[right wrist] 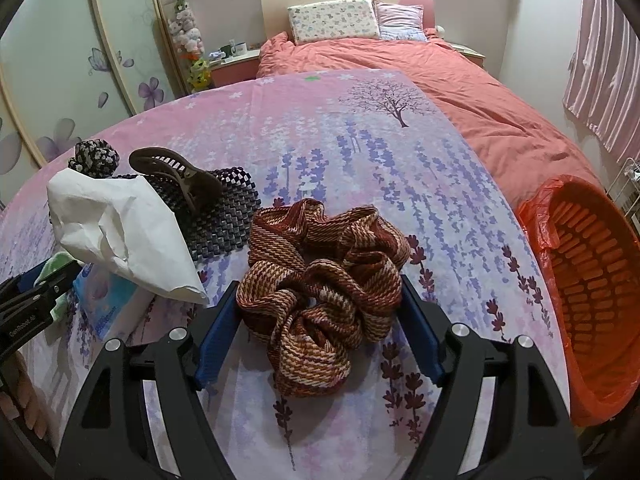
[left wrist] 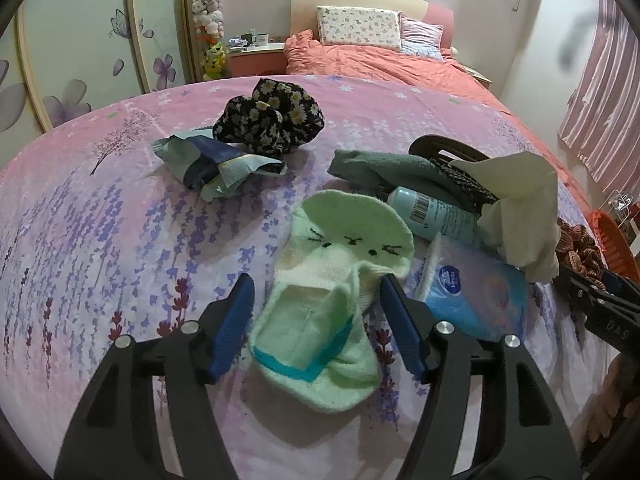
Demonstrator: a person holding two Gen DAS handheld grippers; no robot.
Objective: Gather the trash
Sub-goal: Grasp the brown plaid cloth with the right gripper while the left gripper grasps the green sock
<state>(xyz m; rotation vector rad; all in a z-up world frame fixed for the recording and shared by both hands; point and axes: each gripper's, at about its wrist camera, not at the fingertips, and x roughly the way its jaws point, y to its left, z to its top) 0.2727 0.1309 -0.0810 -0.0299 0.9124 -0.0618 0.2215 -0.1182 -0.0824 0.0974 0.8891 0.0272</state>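
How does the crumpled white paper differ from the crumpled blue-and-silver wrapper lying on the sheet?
The white paper is plain and matte; the blue-and-silver wrapper is printed and glossy. The paper looks bulkier and is piled against other clutter near the dark beaded mat; the wrapper lies flatter, directly on the sheet, beside the floral scrunchie. Both are crumpled, and neither is between any fingers.

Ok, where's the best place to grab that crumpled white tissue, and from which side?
Take the crumpled white tissue at its raised upper fold, coming down from above. It sits heaped on the beaded mat and tissue pack, so side approaches are crowded, and the top stands clear.
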